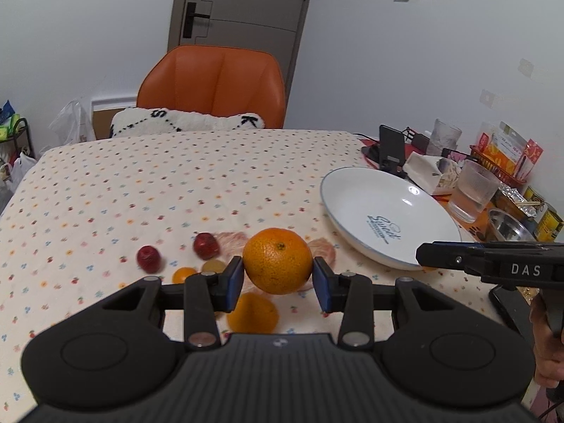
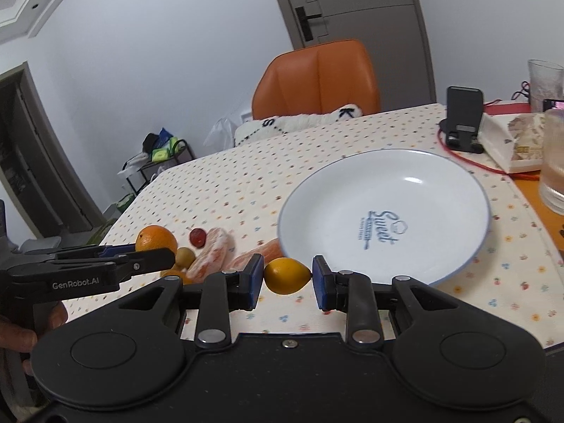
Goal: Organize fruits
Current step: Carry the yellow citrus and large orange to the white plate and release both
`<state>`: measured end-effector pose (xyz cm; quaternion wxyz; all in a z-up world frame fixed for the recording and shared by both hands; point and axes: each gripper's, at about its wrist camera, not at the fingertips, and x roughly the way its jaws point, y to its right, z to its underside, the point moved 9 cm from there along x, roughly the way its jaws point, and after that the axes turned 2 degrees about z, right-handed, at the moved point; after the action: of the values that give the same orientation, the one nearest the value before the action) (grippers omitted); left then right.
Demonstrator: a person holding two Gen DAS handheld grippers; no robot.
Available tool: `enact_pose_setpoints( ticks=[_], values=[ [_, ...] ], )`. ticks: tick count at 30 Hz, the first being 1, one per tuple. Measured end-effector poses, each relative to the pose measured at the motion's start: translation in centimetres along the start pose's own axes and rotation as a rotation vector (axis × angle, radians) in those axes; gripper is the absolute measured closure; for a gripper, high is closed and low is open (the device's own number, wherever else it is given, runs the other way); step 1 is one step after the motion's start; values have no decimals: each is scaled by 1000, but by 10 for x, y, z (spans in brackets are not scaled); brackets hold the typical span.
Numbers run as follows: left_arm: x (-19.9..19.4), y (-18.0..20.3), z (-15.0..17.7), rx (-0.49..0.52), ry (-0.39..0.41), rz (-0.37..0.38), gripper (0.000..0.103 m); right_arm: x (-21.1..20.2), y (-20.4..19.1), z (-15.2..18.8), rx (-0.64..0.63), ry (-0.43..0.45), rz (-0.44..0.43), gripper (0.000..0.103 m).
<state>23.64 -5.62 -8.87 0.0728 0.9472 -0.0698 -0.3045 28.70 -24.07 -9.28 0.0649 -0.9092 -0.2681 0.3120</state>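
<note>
Left tool clamped on orange, lifted above counter: firm, heavyish, round, pads at widest girth. Right tool pinching small yellow fruit end to end beside plate: light, smooth, likely slippery.

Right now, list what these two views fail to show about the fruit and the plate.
- Left wrist view: the plate near rim is hidden by the right gripper.
- Left wrist view: the fruit under the orange is blocked by the left gripper.
- Right wrist view: the pile behind the lemon is blurred.
</note>
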Motion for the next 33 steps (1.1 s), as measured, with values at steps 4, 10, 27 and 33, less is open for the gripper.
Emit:
enact_pose_setpoints(
  ticks=[4, 10, 27, 33],
  values=[
    [3, 11, -3, 14, 2, 10, 63, -4, 12, -2, 13, 13, 16, 75],
    [9, 28, -9, 39, 4, 25, 63, -8, 28, -4, 25, 28, 43, 75],
    [45, 64, -15, 105, -32, 48, 63, 4, 70, -4, 72, 38, 82, 74],
    [58, 76, -17, 121, -43, 56, 63, 3, 75, -3, 77, 46, 80, 70]
  ],
)
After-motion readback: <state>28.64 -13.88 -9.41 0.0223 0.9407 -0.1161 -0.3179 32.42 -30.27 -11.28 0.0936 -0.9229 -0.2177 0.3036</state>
